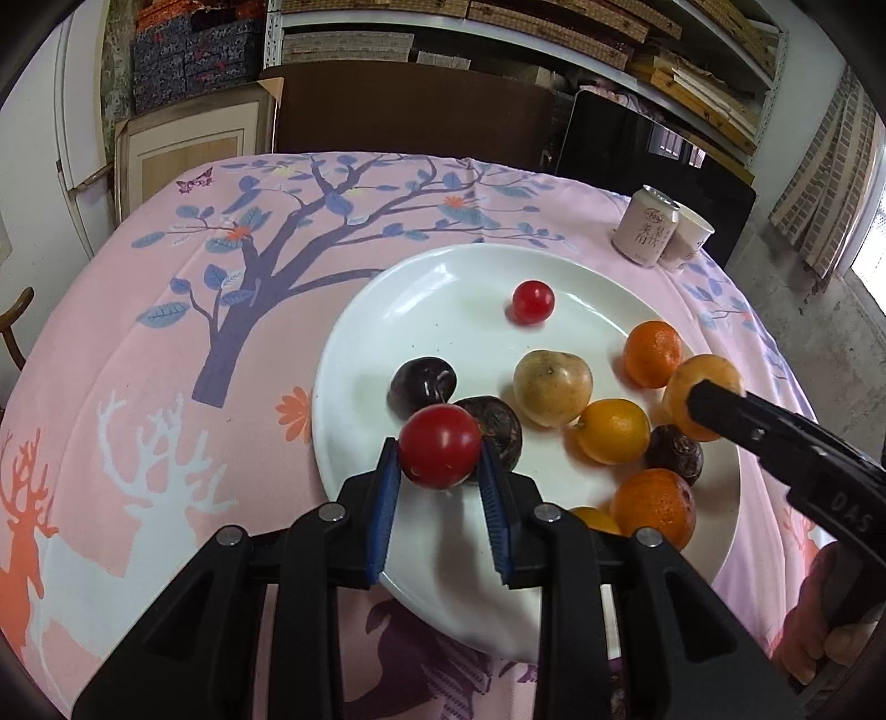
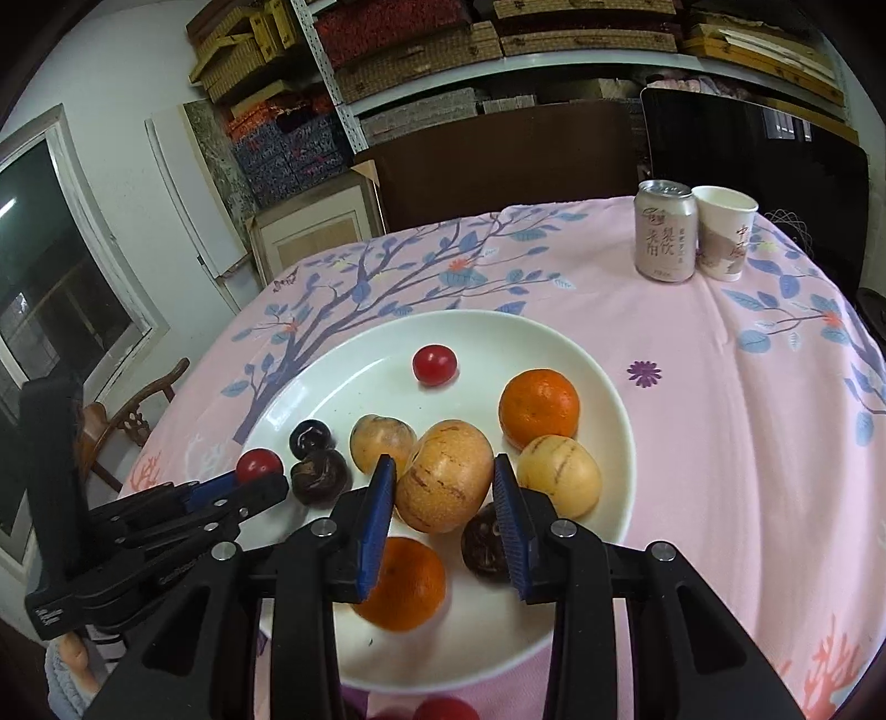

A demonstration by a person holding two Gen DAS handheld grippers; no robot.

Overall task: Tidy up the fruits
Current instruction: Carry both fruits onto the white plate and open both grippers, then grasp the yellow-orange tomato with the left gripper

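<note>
Metal shelving (image 2: 498, 72) stacked with woven boxes lines the white back wall. A dark window (image 2: 50, 266) sits left; a wooden chair (image 2: 133, 421) stands beside the table.

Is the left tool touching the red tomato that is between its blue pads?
Touching. In the left wrist view, both blue pads of the left tool press against the sides of the red tomato, which is held above the white plate.

can (image 2: 665, 231) touching paper cup (image 2: 722, 232), far table corner | pink tree-print cloth (image 2: 720, 387) | wooden chair (image 2: 133, 421) | shelves (image 2: 498, 50)
</note>
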